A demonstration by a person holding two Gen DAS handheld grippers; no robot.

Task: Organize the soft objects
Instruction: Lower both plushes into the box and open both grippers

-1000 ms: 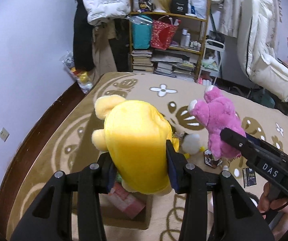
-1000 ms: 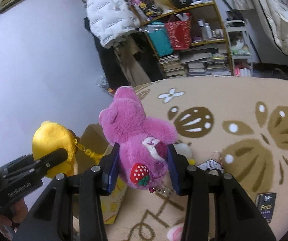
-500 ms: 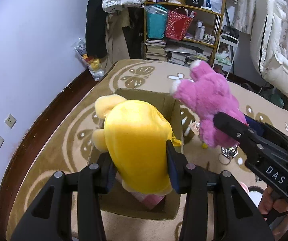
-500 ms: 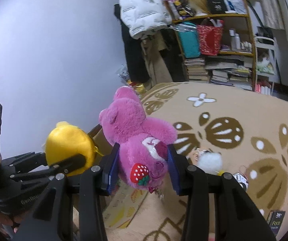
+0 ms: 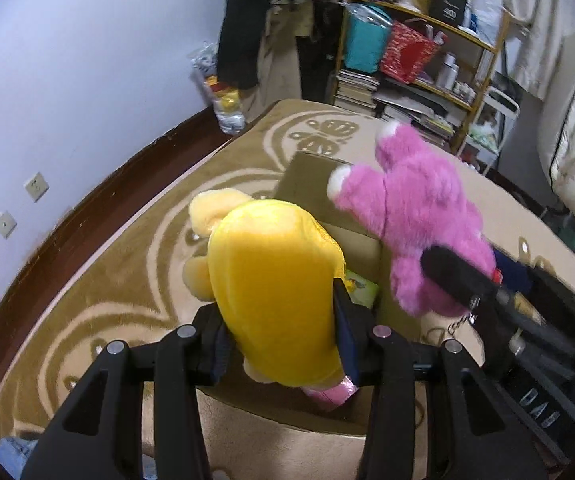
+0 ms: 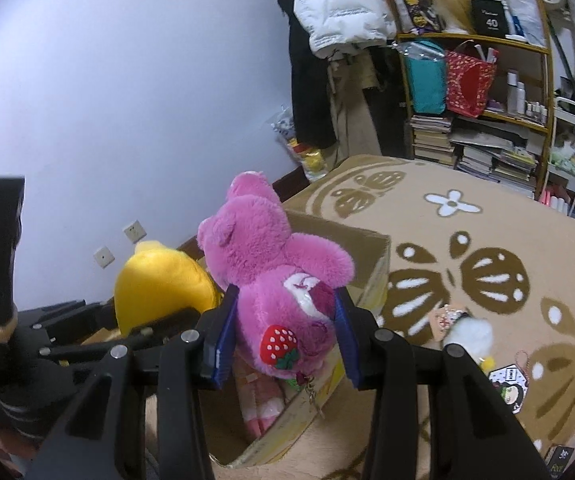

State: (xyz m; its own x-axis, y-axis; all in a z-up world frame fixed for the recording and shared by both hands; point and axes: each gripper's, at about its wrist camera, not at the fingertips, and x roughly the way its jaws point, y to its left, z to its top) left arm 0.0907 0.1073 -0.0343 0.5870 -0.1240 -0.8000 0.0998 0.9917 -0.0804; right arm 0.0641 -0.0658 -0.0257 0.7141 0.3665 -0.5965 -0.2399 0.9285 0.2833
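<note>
The fingers (image 5: pixel 343 332) of the left gripper (image 5: pixel 281 338) are clamped on the flanks of a yellow plush toy (image 5: pixel 275 280), the blue pads pressing into its fabric on both sides. The toy hangs over the open cardboard box (image 5: pixel 307 172) that stands on the patterned beige and brown carpet (image 5: pixel 127 272), near the wall. The fingers (image 6: pixel 347 336) of the right gripper (image 6: pixel 285 340) are clamped on the body of a pink plush bear (image 6: pixel 263 264), the pads set against its sides at the level of a strawberry patch (image 6: pixel 279 346). The bear is upright in the grip, head uppermost, and is also held above the box; a small metal chain dangles from its underside. The two toys sit just beside each other, whether touching cannot be told. Inside the box a pink checked item (image 6: pixel 257 396) lies on the bottom. On the carpet right of the box, apart from it, lie a white fluffy toy (image 6: pixel 467 332) and several small flat trinkets (image 6: pixel 507 384). A cluttered shelf (image 6: pixel 475 80) stands by the far wall.
</note>
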